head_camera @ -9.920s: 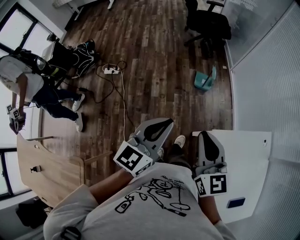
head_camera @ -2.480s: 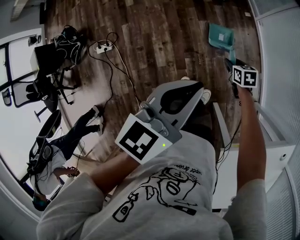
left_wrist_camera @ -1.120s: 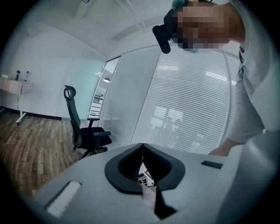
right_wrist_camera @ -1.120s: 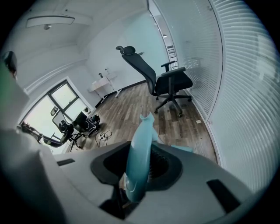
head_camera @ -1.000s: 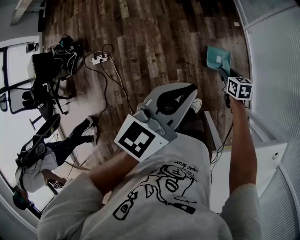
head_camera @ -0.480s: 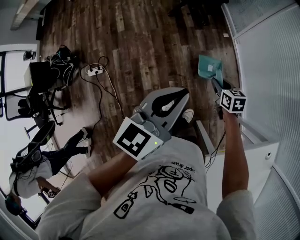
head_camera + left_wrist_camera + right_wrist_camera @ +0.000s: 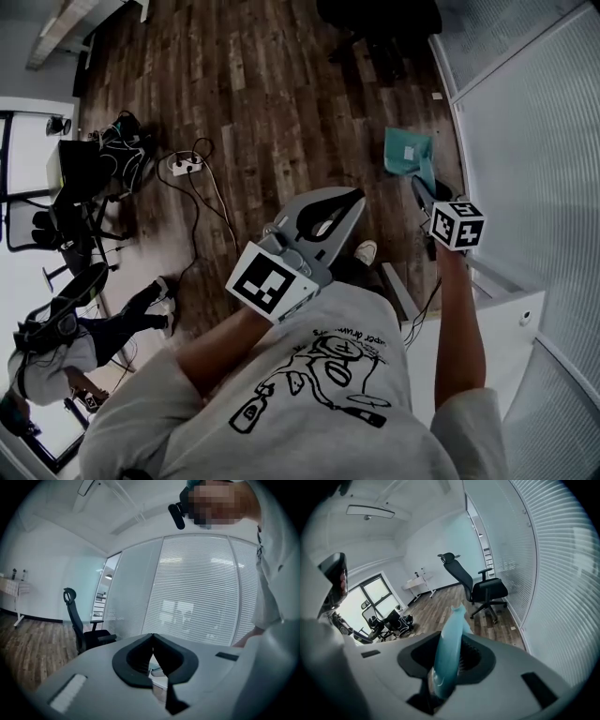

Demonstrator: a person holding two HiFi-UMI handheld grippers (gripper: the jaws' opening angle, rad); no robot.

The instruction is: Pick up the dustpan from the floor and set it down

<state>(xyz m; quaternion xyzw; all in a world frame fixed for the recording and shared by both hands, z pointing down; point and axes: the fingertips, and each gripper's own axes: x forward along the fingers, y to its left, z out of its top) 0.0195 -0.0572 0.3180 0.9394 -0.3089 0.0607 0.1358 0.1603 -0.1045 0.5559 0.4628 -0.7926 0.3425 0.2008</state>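
Note:
The teal dustpan (image 7: 410, 153) hangs over the wooden floor beside the glass wall. My right gripper (image 7: 421, 185) is shut on the dustpan's handle (image 7: 449, 644), which runs up between the dark pads (image 7: 472, 658). In the right gripper view the handle hides the pan itself from my right gripper (image 7: 451, 663). My left gripper (image 7: 349, 195) is held in front of my chest, well left of the dustpan. In the left gripper view my left gripper (image 7: 152, 640) is shut, its tips touching with nothing between them.
A black office chair (image 7: 380, 23) stands beyond the dustpan. The glass partition with blinds (image 7: 525, 141) runs along the right. A white table (image 7: 487, 328) is at my right side. A power strip with cables (image 7: 183, 164) lies on the floor at left. A person (image 7: 56, 347) crouches at lower left.
My right gripper has risen with the dustpan in it, drawing it toward me and leftward in the head view. My left gripper rose a little.

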